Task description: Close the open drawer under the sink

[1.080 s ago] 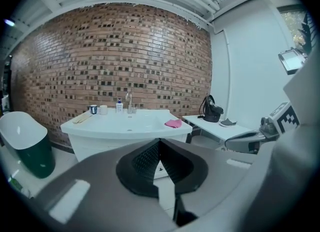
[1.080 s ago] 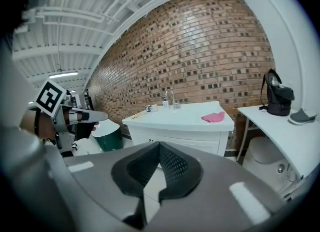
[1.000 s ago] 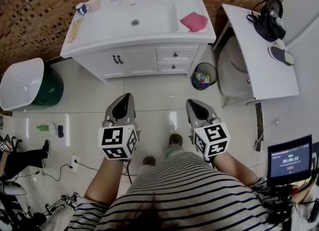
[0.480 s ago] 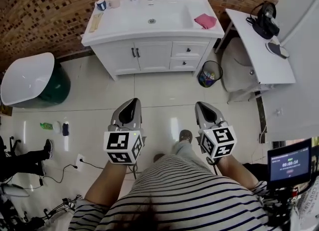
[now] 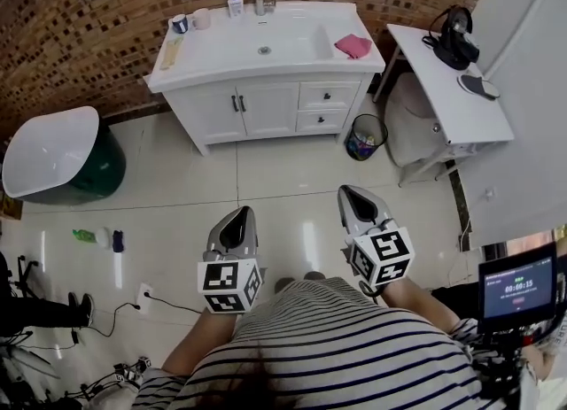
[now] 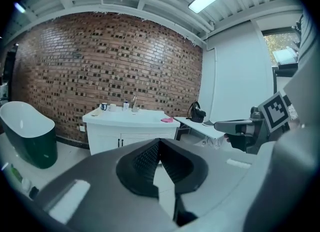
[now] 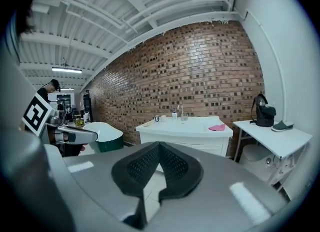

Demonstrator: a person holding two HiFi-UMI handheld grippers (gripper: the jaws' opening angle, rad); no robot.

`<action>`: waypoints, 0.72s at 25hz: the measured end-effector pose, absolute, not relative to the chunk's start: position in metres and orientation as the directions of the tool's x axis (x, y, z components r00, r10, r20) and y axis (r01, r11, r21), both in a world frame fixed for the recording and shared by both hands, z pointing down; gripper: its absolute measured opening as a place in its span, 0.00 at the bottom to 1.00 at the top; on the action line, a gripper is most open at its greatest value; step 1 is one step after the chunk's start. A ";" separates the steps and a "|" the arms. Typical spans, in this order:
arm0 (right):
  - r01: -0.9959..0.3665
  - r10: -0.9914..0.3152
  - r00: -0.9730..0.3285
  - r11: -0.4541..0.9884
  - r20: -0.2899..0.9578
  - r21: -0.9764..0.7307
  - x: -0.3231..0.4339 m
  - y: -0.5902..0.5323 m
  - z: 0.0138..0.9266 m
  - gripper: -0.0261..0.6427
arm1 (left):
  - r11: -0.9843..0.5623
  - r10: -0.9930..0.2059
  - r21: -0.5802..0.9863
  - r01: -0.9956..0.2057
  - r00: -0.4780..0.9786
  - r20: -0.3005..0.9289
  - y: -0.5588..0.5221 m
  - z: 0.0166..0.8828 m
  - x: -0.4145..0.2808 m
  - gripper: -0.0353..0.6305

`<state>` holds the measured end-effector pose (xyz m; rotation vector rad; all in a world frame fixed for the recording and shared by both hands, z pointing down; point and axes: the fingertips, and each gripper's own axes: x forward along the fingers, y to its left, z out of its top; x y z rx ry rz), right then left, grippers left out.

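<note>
The white vanity [image 5: 266, 103] with its sink [image 5: 266, 43] stands against the brick wall at the top of the head view. Its two small drawers [image 5: 326, 96] at the right look flush with the cabinet front, as do the doors. Both grippers hang over the tiled floor, well short of the vanity. My left gripper [image 5: 239, 214] is shut with nothing in it, and so is my right gripper [image 5: 347, 192]. In the left gripper view the jaws [image 6: 159, 141] meet below the distant vanity [image 6: 127, 128]. The right gripper view shows the same [image 7: 159, 145].
A white and green bathtub [image 5: 55, 153] sits at the left. A small bin [image 5: 364, 136] stands right of the vanity, beside a white side table [image 5: 447, 89] carrying a black bag. A pink cloth [image 5: 353, 45] lies on the countertop. Cables [image 5: 159, 297] run across the floor at lower left.
The person has stepped back from the vanity, which now looks smaller and farther. Both grippers sit lower in the view and stay shut.
</note>
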<state>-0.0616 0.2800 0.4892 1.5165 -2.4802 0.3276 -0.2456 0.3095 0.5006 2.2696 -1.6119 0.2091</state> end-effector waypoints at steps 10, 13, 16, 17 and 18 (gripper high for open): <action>-0.872 -0.831 -0.480 0.486 0.283 -0.052 -0.052 0.299 0.490 0.04 | -0.315 -0.883 0.186 -0.931 0.359 0.303 0.317 0.502 -0.188 0.08; -0.850 -0.811 -0.516 0.525 0.276 -0.045 -0.057 0.300 0.489 0.04 | -0.292 -0.892 0.184 -0.939 0.337 0.303 0.320 0.503 -0.185 0.08; -0.832 -0.796 -0.543 0.553 0.267 -0.043 -0.060 0.303 0.489 0.04 | -0.287 -0.893 0.178 -0.941 0.330 0.306 0.325 0.505 -0.179 0.08; -0.830 -0.794 -0.547 0.556 0.267 -0.045 -0.061 0.304 0.489 0.04 | -0.291 -0.891 0.176 -0.940 0.333 0.308 0.327 0.505 -0.177 0.08; -0.828 -0.792 -0.549 0.559 0.267 -0.046 -0.061 0.305 0.489 0.04 | -0.295 -0.890 0.175 -0.940 0.336 0.309 0.328 0.505 -0.176 0.08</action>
